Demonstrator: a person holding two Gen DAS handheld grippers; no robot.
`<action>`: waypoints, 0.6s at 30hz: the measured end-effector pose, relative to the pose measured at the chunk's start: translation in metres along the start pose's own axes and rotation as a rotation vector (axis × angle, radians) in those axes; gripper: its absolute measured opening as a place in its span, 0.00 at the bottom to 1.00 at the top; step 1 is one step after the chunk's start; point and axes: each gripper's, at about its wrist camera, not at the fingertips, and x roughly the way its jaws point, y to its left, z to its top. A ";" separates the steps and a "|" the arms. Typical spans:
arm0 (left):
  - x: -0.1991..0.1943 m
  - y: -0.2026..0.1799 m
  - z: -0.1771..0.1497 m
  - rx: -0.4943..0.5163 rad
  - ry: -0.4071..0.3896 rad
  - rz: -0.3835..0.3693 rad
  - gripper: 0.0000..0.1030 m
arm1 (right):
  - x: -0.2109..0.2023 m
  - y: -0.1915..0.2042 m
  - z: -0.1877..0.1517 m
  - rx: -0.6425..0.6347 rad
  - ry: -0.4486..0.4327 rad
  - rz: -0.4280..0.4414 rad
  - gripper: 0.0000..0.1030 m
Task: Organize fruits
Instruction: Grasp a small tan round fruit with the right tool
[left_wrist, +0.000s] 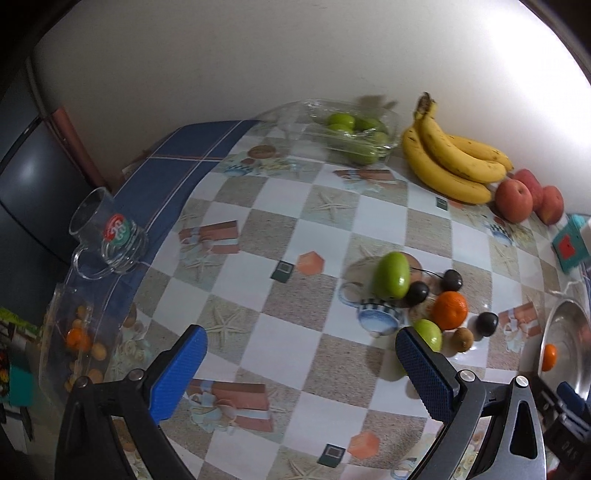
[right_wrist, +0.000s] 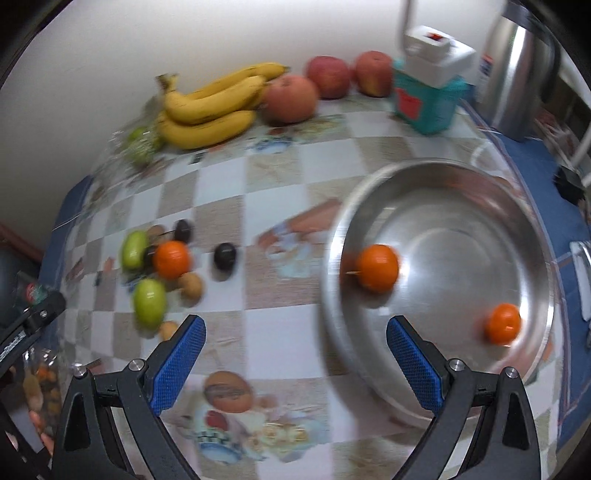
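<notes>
A small pile of fruit lies mid-table: two green fruits (left_wrist: 392, 275) (left_wrist: 428, 334), an orange (left_wrist: 450, 309), several dark plums (left_wrist: 417, 293) and a brown fruit (left_wrist: 463, 339). My left gripper (left_wrist: 301, 365) hovers open over the tablecloth just left of that pile, holding nothing. In the right wrist view a steel bowl (right_wrist: 517, 221) holds two oranges (right_wrist: 378, 267) (right_wrist: 503, 323). My right gripper (right_wrist: 295, 354) is open and empty above the bowl's left rim. The pile's orange (right_wrist: 171, 259) and green fruit (right_wrist: 149, 302) lie to its left.
Bananas (left_wrist: 448, 158), red apples (left_wrist: 514, 201) and a clear box of green fruit (left_wrist: 354, 138) line the back wall. A glass mug (left_wrist: 105, 236) and a clear fruit container (left_wrist: 74, 343) sit at the left edge. A teal box (right_wrist: 428, 96) and a steel kettle (right_wrist: 517, 70) stand at the back right.
</notes>
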 end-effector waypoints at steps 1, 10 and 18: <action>0.001 0.002 0.000 -0.007 0.002 -0.001 1.00 | 0.001 0.005 0.000 -0.012 0.002 0.002 0.96; 0.014 0.006 0.003 -0.037 0.035 -0.037 1.00 | 0.007 0.038 0.003 -0.092 -0.033 0.022 0.96; 0.040 -0.006 0.001 -0.061 0.124 -0.113 1.00 | 0.026 0.054 0.004 -0.128 0.004 0.040 0.96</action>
